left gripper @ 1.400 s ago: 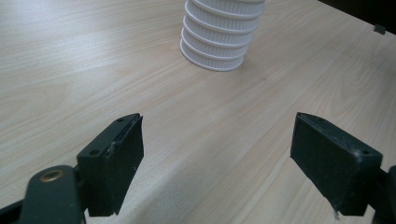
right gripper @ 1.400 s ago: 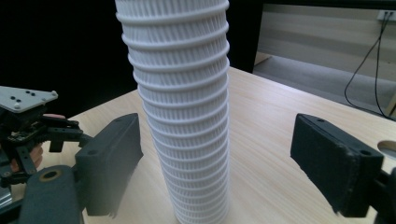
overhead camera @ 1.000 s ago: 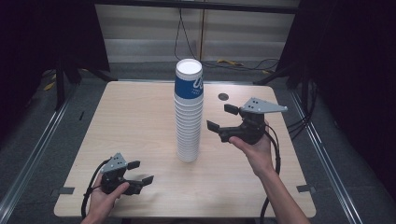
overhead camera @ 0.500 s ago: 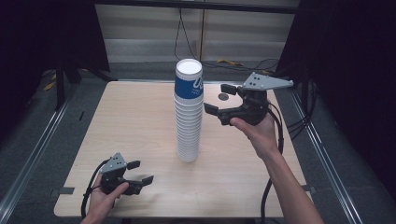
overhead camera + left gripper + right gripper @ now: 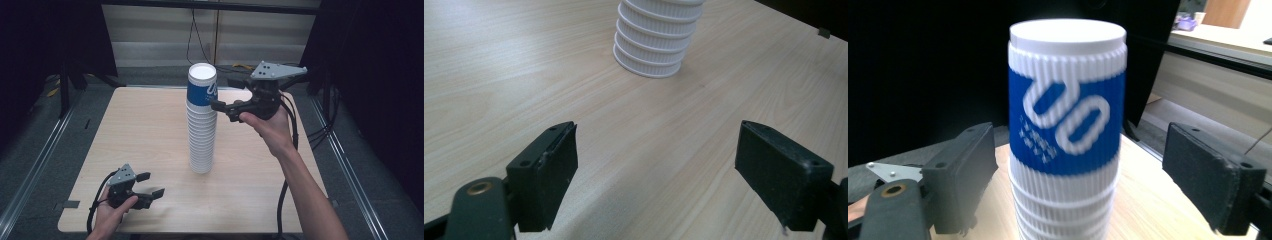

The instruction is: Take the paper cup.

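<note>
Pale wood-grain counter (image 5: 150, 125) amid dark curtains. A tall stack of ribbed white paper cups (image 5: 201, 130) stands mid-counter, its top cup (image 5: 1066, 100) banded blue. My right tool (image 5: 225, 95) has risen from a second ago — jaws apart, level with that cup, not touching. My left tool (image 5: 150, 185) stays low near the counter's front edge — jaws apart.
</note>
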Action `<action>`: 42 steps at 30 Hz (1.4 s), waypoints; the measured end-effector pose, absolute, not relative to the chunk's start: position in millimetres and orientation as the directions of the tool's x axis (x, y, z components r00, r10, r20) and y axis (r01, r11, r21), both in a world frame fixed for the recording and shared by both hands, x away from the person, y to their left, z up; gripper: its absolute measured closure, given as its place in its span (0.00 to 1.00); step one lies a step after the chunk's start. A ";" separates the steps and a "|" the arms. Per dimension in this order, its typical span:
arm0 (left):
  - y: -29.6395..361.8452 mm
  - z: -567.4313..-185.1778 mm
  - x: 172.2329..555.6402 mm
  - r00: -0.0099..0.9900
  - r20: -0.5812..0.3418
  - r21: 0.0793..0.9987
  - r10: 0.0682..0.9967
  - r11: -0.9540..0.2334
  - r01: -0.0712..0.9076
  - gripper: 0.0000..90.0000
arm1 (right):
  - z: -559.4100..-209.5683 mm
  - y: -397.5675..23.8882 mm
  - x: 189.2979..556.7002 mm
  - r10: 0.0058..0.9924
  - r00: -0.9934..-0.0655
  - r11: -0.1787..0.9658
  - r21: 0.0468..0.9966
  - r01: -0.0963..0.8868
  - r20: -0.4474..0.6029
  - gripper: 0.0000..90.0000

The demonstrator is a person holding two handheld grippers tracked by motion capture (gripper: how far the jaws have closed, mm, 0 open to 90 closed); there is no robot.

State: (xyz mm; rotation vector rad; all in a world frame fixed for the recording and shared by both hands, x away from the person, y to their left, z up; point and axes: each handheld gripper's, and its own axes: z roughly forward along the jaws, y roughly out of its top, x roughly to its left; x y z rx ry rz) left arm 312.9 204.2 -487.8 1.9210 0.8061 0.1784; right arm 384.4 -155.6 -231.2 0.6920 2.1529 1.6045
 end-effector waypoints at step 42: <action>204.0 -488.0 313.5 0.765 -0.221 0.843 0.605 -0.276 0.461 0.19 | -214.2 -115.1 415.5 0.543 -0.839 0.220 0.962 0.162 0.017 0.29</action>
